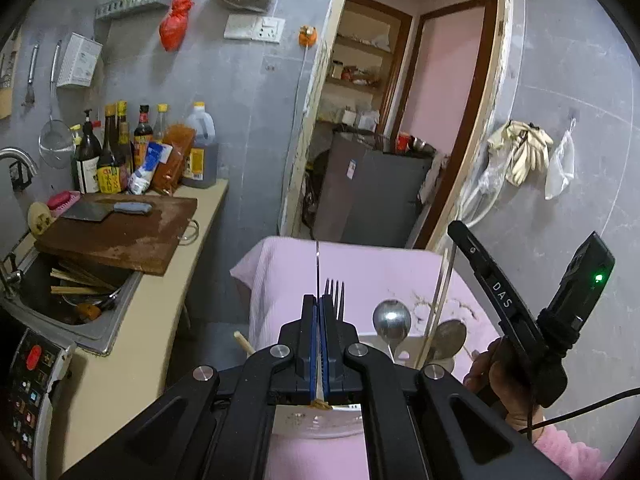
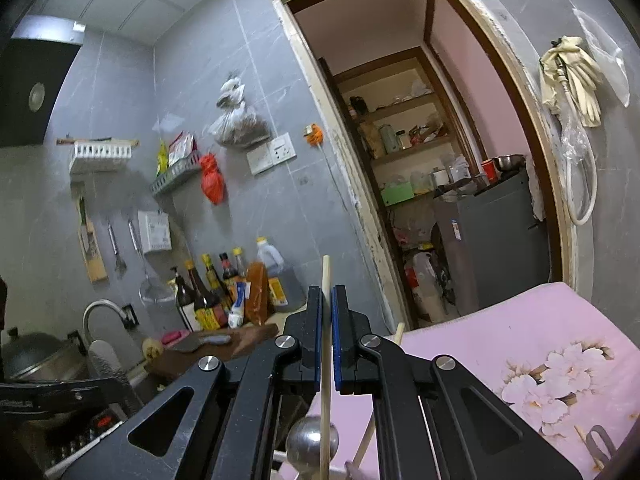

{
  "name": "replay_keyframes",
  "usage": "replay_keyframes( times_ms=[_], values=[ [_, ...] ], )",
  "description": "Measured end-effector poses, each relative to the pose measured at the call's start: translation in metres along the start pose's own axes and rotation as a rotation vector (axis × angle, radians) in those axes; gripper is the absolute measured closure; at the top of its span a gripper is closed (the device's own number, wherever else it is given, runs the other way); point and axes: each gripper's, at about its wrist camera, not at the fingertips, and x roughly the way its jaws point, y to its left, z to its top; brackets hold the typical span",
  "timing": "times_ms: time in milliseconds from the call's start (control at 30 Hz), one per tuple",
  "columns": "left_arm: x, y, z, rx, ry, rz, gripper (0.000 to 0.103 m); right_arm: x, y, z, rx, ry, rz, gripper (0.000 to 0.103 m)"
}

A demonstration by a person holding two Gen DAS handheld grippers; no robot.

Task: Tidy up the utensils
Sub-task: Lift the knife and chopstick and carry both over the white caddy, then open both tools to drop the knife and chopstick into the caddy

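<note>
My left gripper [image 1: 319, 300] is shut on a thin metal utensil [image 1: 317, 256], seen edge-on and sticking up past the pads. Just right of it stand the tines of a fork [image 1: 336, 290], and two spoons [image 1: 392, 318] rise from a white holder [image 1: 374, 340] on the pink cloth. My right gripper [image 2: 326, 292] is shut on a pale wooden chopstick [image 2: 326, 272] held upright, with a spoon bowl [image 2: 306, 446] beside its lower end. In the left wrist view a hand [image 1: 496, 376] holds the right tool at the holder's right.
The pink flowered tablecloth [image 2: 520, 328] covers the table before an open doorway [image 1: 400, 100]. At the left runs a counter with a cutting board and cleaver [image 1: 116, 228], bottles [image 1: 120, 152] and a full sink [image 1: 76, 292]. Another wooden chopstick [image 2: 398, 334] pokes up nearby.
</note>
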Motion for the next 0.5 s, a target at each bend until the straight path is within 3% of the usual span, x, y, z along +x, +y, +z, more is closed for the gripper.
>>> replay_keyframes(
  times_ms=[233, 300, 333, 367, 400, 433, 500],
  values=[
    [0.008, 0.005, -0.005, -0.036, 0.054, -0.029, 0.1, -0.01, -0.001, -0.002, -0.024, 0.065, 0.021, 0.097],
    [0.009, 0.006, -0.006, -0.043, 0.068, -0.033, 0.097, -0.014, -0.003, -0.002, -0.025, 0.079, 0.021, 0.084],
    [0.01, 0.006, -0.006, -0.045, 0.07, -0.036, 0.091, -0.016, -0.004, -0.001, -0.023, 0.081, 0.02, 0.079],
    [0.009, 0.006, -0.006, -0.048, 0.067, -0.038, 0.077, -0.02, -0.006, 0.0, -0.017, 0.08, 0.021, 0.074],
    [0.008, 0.007, -0.006, -0.056, 0.056, -0.044, 0.069, -0.022, -0.007, 0.001, -0.015, 0.08, 0.02, 0.074],
    [0.005, 0.007, -0.006, -0.066, 0.04, -0.048, 0.055, -0.025, -0.008, 0.003, -0.015, 0.078, 0.017, 0.074],
    [-0.001, 0.007, -0.006, -0.089, -0.012, -0.053, 0.05, -0.033, -0.011, 0.008, -0.019, 0.07, 0.009, 0.072]
  ],
)
